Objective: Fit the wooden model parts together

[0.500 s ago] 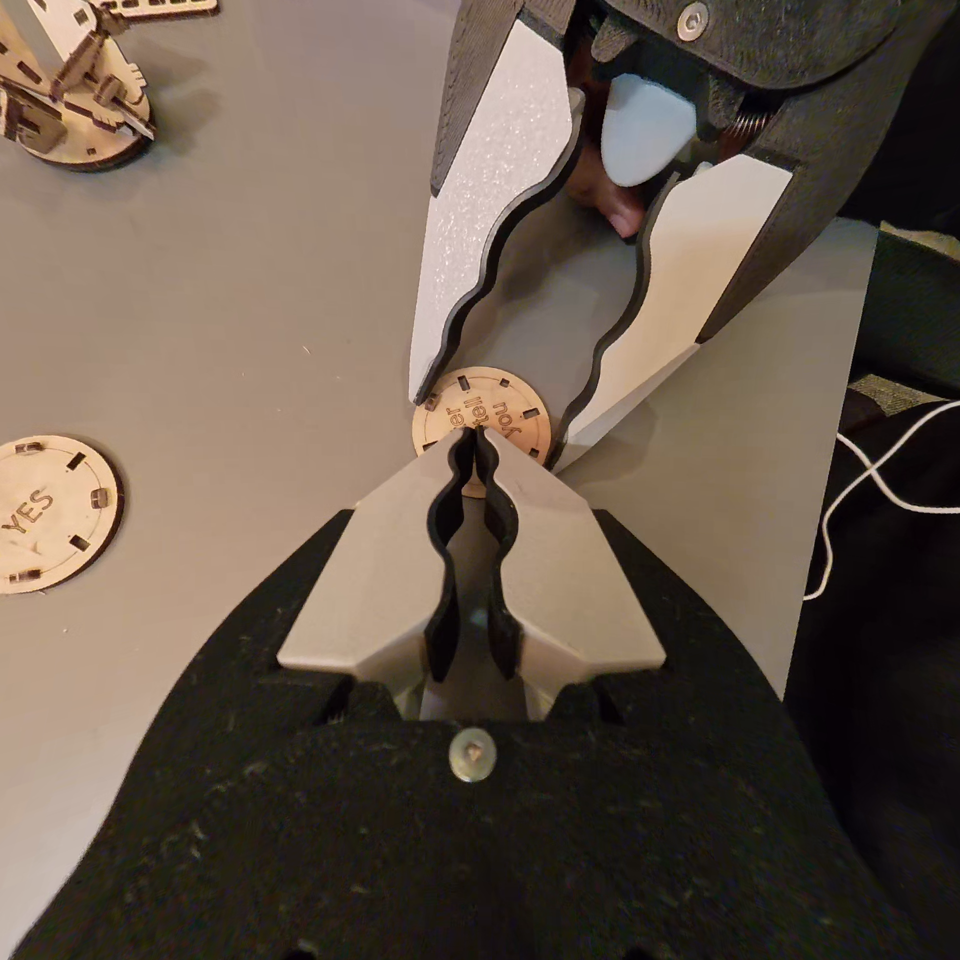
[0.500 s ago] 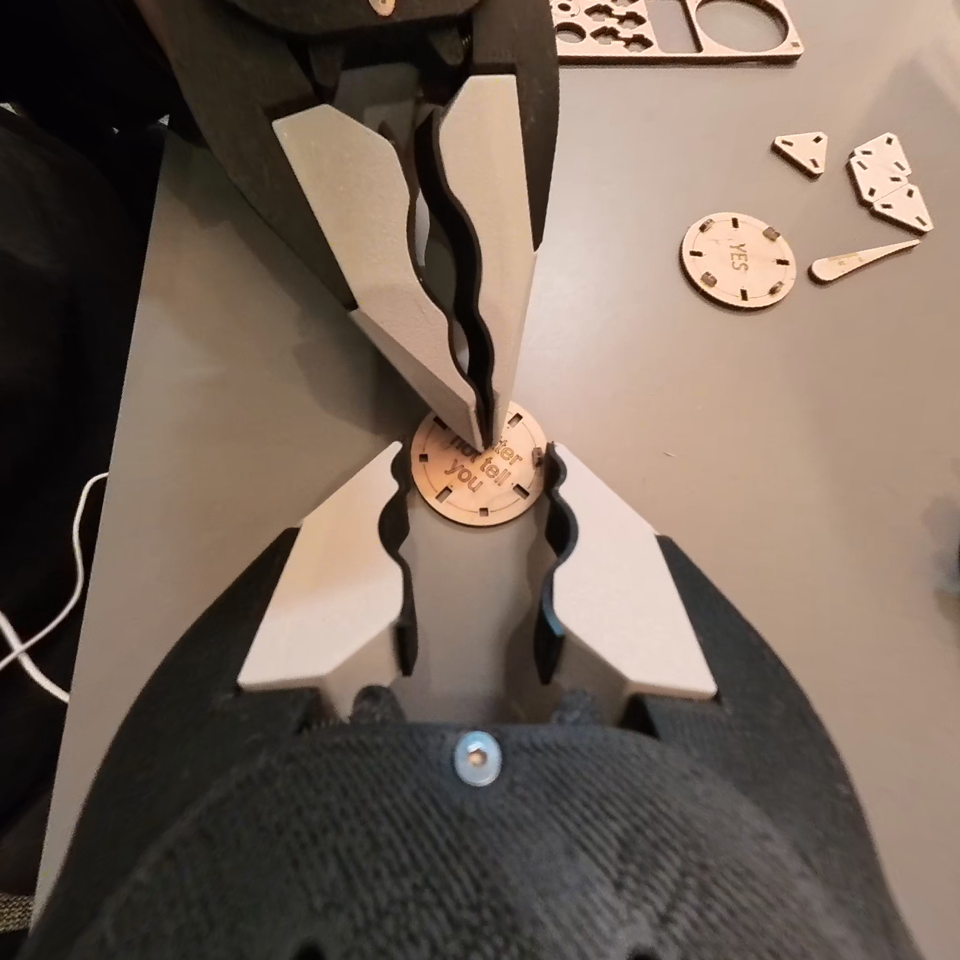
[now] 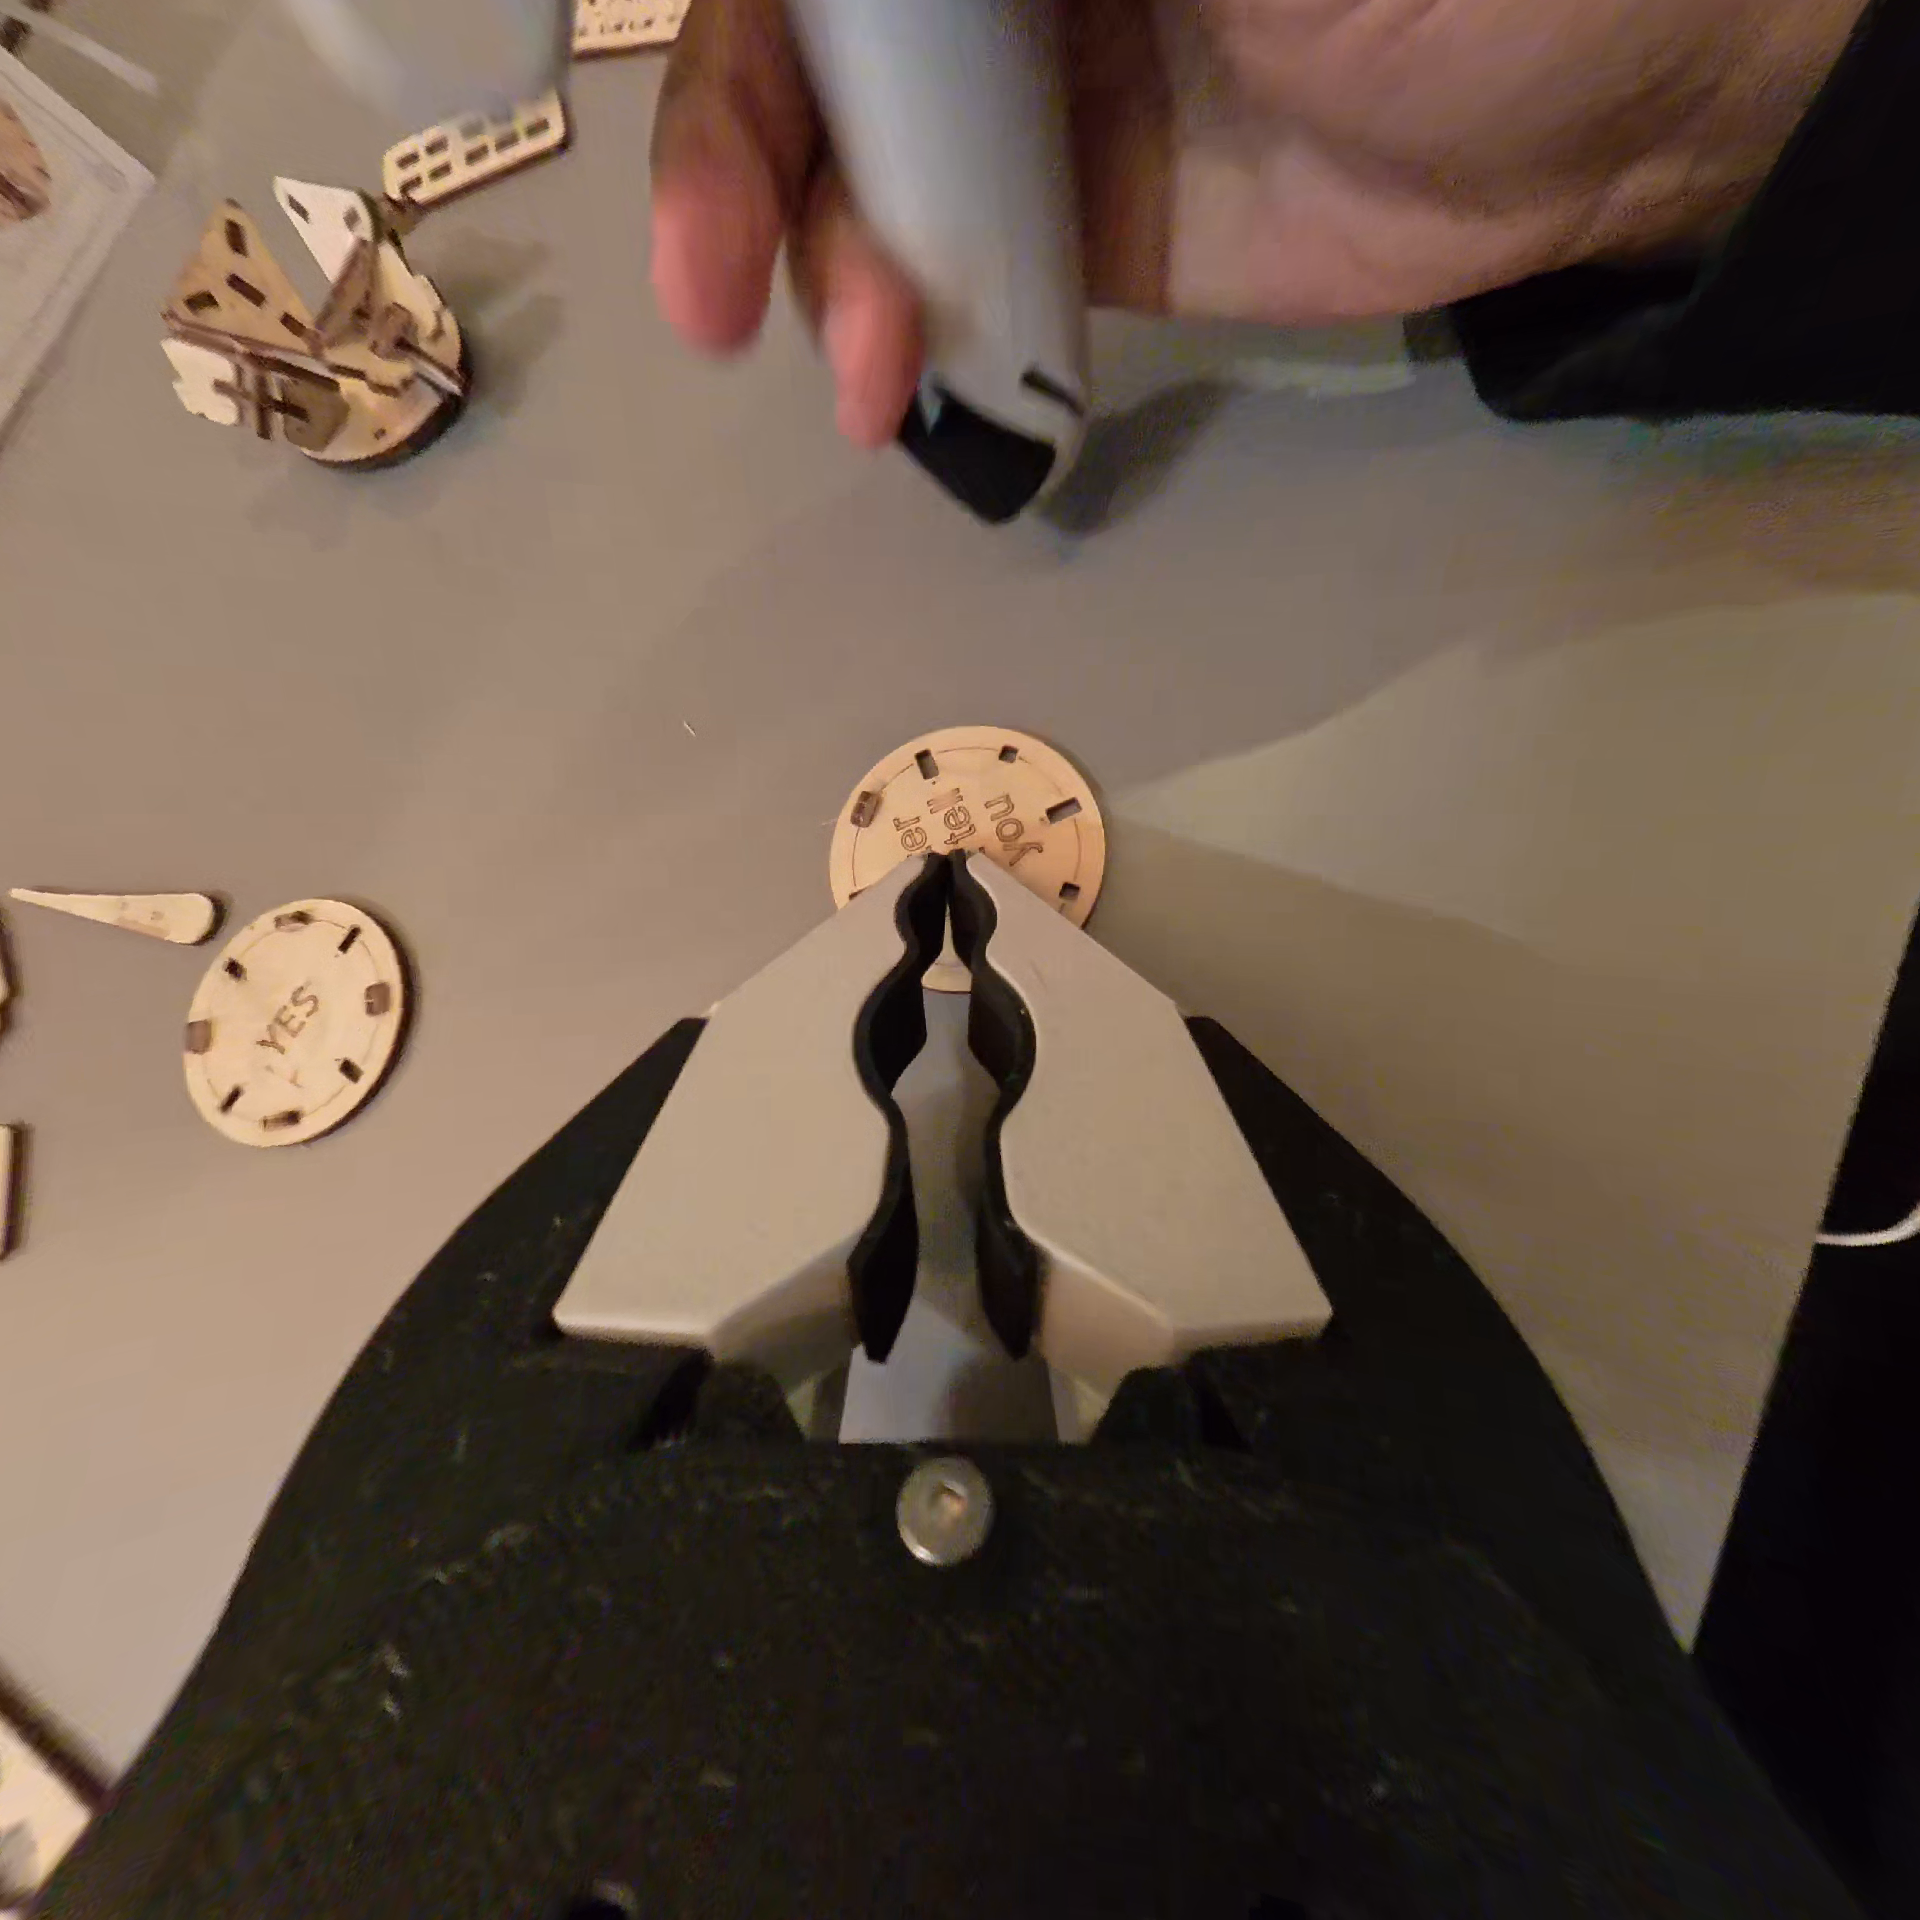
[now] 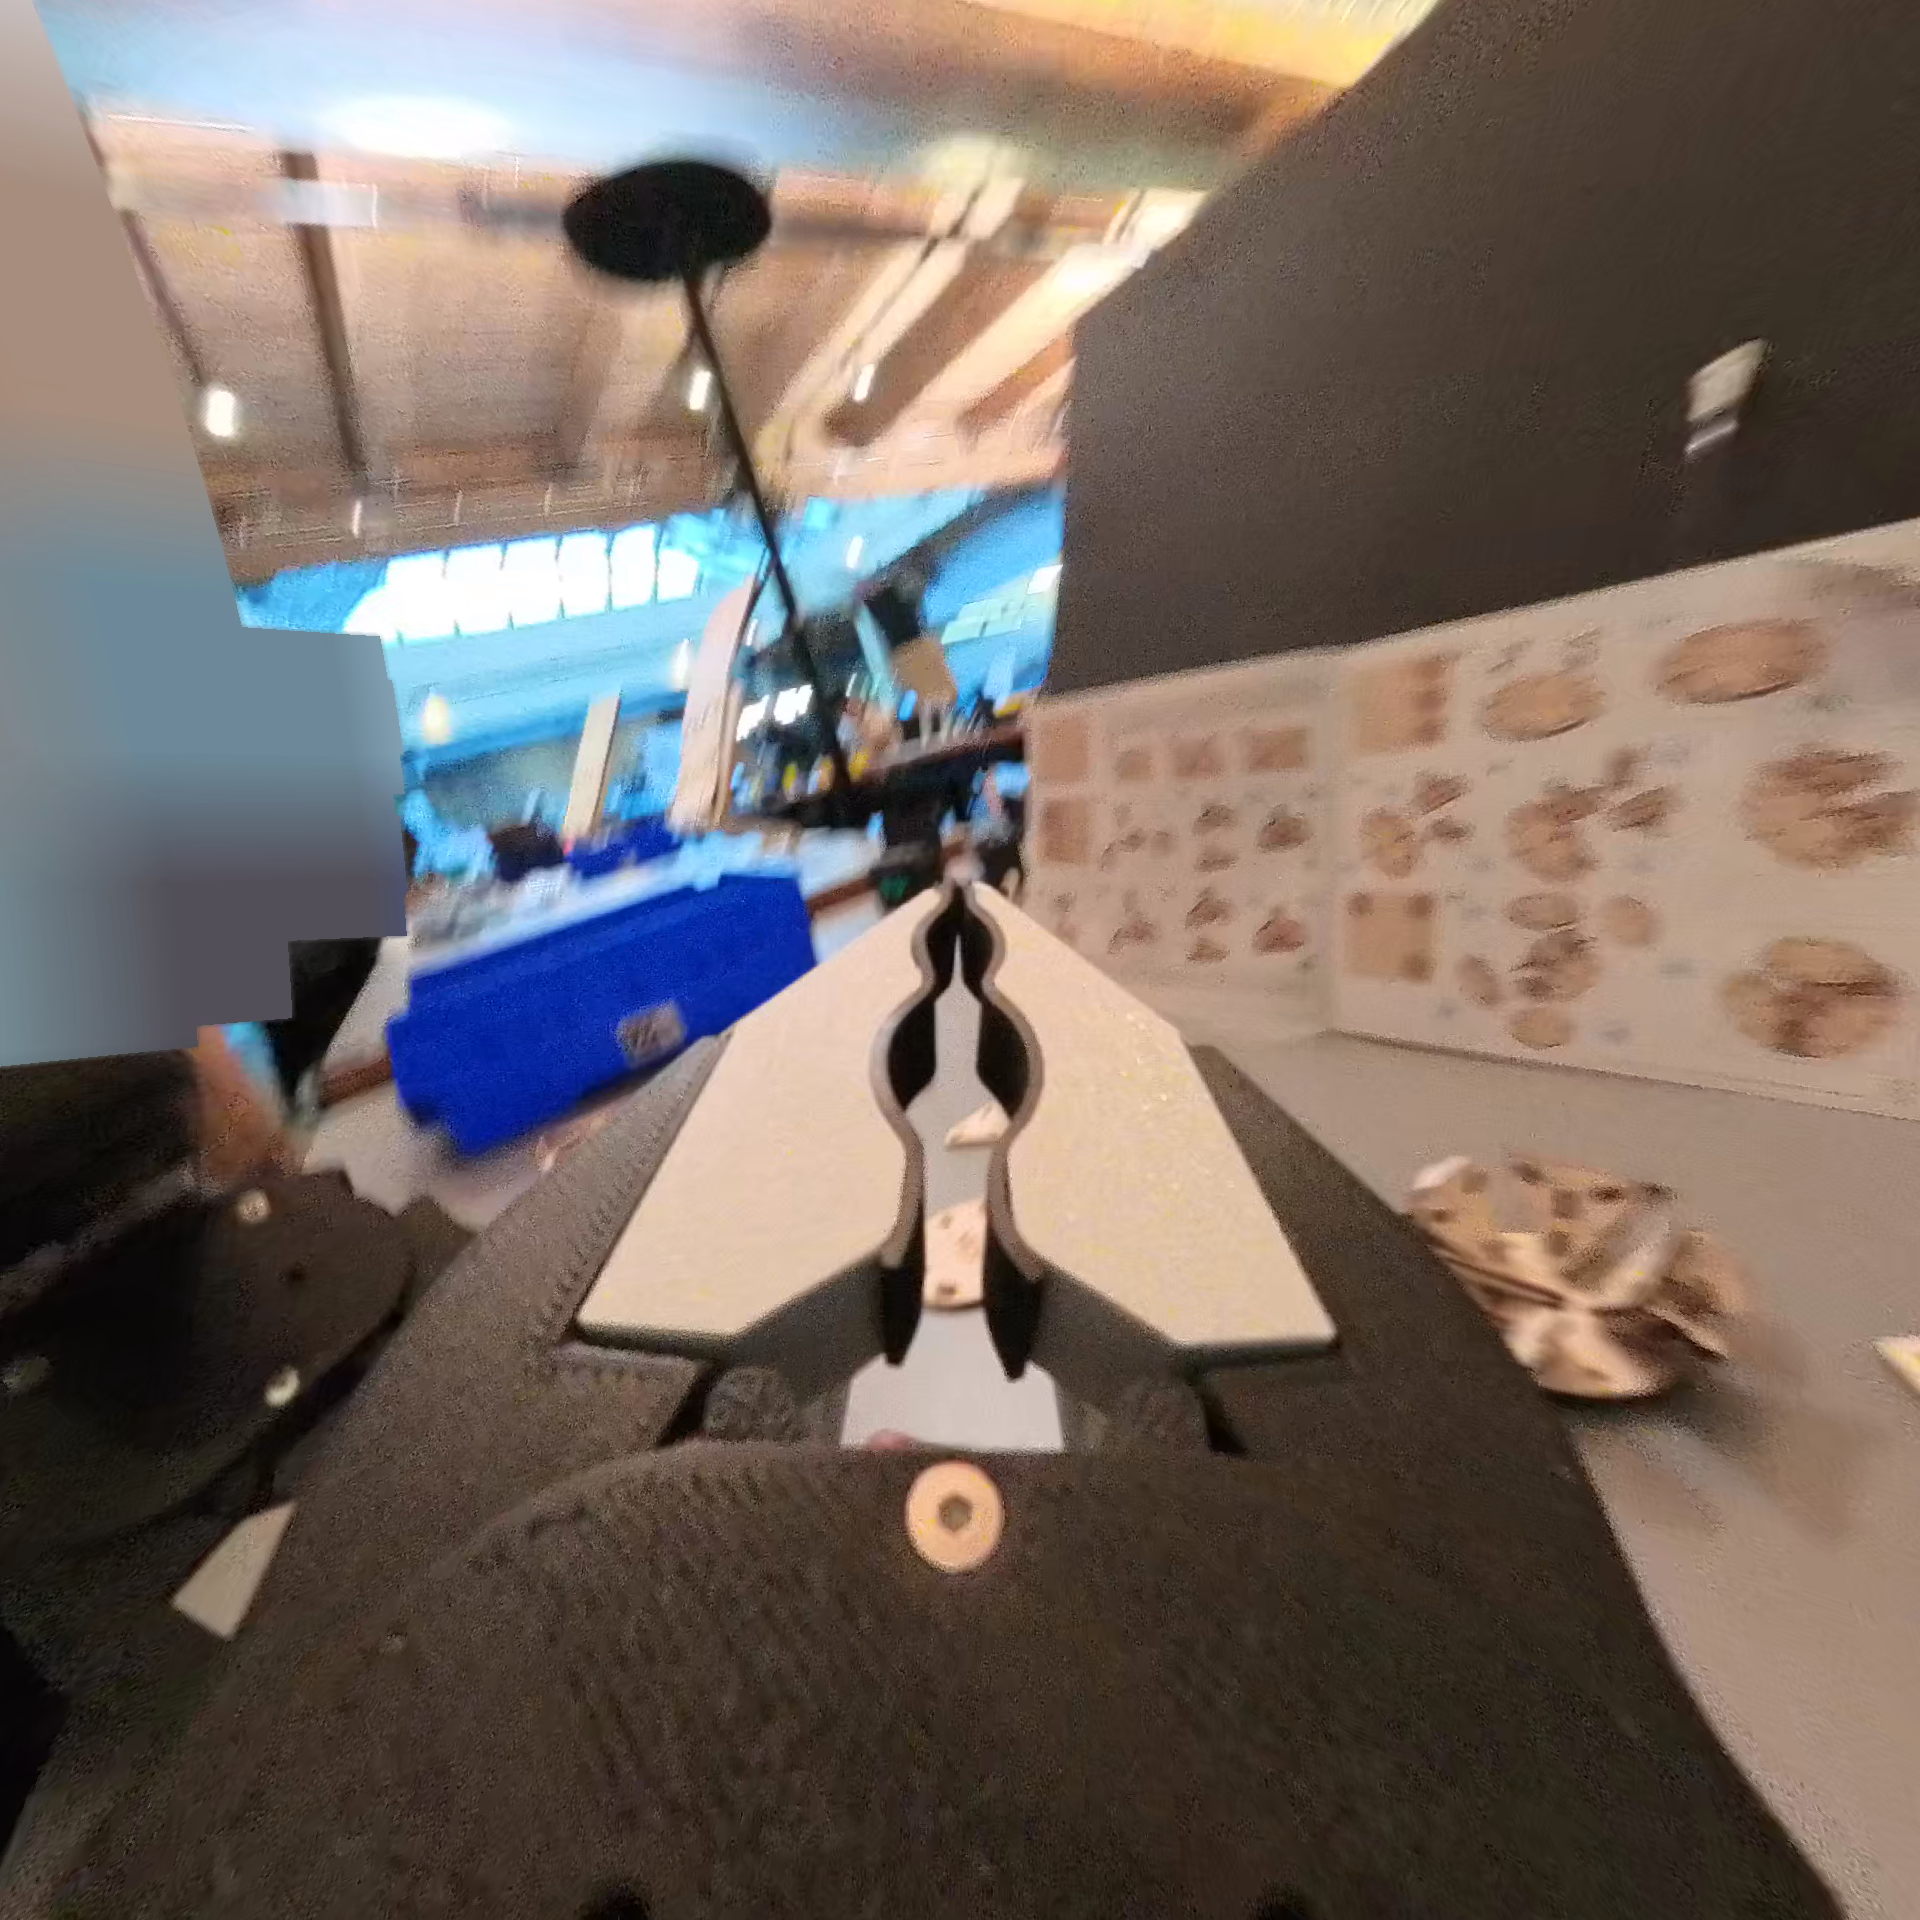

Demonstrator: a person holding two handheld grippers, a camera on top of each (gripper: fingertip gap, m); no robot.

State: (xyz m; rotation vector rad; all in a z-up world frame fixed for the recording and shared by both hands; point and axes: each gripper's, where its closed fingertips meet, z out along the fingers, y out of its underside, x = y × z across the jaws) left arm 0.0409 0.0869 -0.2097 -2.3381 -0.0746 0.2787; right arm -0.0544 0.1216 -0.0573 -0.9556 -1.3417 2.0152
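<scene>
Basically, L gripper (image 3: 951, 862) has its tips together, nothing clamped, resting over the engraved wooden disc (image 3: 1023, 821), which lies flat on the grey table (image 3: 623, 644). Disc looks thin, light, stiff ply, prob snappable; best taken by the rim. R gripper (image 4: 958, 896) closed too, bare, raised toward the room.

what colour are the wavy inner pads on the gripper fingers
Black, on light grey fingers; clearest in the left wrist view.
</scene>
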